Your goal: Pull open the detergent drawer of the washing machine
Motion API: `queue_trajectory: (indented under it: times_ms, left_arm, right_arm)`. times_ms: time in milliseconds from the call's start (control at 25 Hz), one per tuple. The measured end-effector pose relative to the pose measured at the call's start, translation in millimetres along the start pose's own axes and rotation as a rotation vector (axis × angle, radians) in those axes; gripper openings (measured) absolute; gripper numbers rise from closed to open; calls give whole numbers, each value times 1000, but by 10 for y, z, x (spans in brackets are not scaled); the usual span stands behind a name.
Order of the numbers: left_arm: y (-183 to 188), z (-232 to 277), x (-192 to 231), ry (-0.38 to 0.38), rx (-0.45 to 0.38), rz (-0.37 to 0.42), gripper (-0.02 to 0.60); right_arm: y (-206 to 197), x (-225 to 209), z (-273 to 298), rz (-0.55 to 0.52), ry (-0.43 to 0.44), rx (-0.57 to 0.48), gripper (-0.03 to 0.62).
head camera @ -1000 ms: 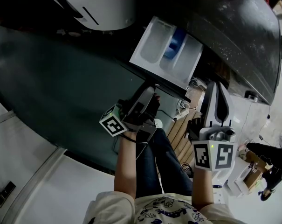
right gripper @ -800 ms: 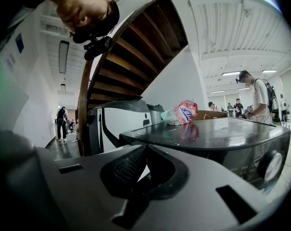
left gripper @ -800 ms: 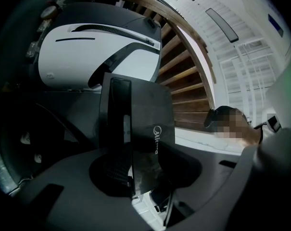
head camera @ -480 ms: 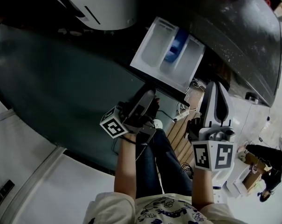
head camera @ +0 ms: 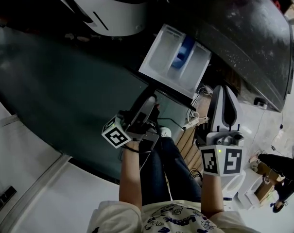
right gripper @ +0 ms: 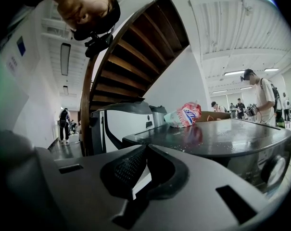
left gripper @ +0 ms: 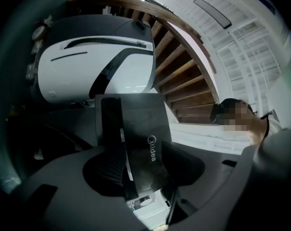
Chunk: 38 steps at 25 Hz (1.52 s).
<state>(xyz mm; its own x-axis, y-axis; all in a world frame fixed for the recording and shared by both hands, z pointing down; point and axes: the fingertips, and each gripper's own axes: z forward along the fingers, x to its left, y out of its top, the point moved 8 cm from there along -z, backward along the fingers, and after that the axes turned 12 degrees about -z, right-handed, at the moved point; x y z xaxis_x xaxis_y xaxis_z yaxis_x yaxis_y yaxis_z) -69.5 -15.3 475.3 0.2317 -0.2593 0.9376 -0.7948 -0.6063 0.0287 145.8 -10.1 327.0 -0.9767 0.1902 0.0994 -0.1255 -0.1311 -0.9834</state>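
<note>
Two machines are seen from above: a dark washer (head camera: 244, 38) in the upper right of the head view and a white machine (head camera: 112, 8) in the upper left. A wooden stair (right gripper: 131, 57) is shown behind them under a white ceiling, and a bag (right gripper: 184, 114) is laid on the dark top. The drawer (head camera: 178, 57) is pulled out at upper centre, with its white compartments exposed. The left tongs (head camera: 149, 103) are being opened wide. The drawer's dark front panel (left gripper: 143, 119) is kept between the jaws but does not seem pressed. The right tongs (head camera: 219, 89) are closed and empty at the right. Compared with a second ago, the drawer is found still out, and only the left jaws have been widened.
</note>
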Motion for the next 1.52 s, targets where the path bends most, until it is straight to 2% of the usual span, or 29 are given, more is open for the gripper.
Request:
queue_trajectory:
  times_ms: [200, 440, 720, 1040, 1240, 1360, 1520]
  left_arm:
    - [39, -110, -305, 77, -41, 94, 230]
    - [82, -90, -880, 201, -2, 322, 202]
    - [125, 79, -1737, 251, -15, 549, 145]
    - [105, 307, -2634, 317, -31, 840, 38]
    - [55, 376, -3181, 392, -88, 979, 17]
    - [-3, 383, -3439, 455, -94, 1066, 14]
    - [-53, 346, -3731, 477, -129, 1145, 14]
  right_arm:
    - [213, -15, -40, -7, 6, -13, 11]
    - [558, -1, -125, -27, 20, -19, 11]
    - [1032, 60, -267, -47, 50, -23, 11]
    - [1622, 121, -404, -65, 89, -85, 11]
    - [1986, 195, -527, -76, 123, -120, 11]
    - [2145, 252, -598, -81, 138, -126, 11]
    - [2345, 372, -669, -93, 170, -162, 11]
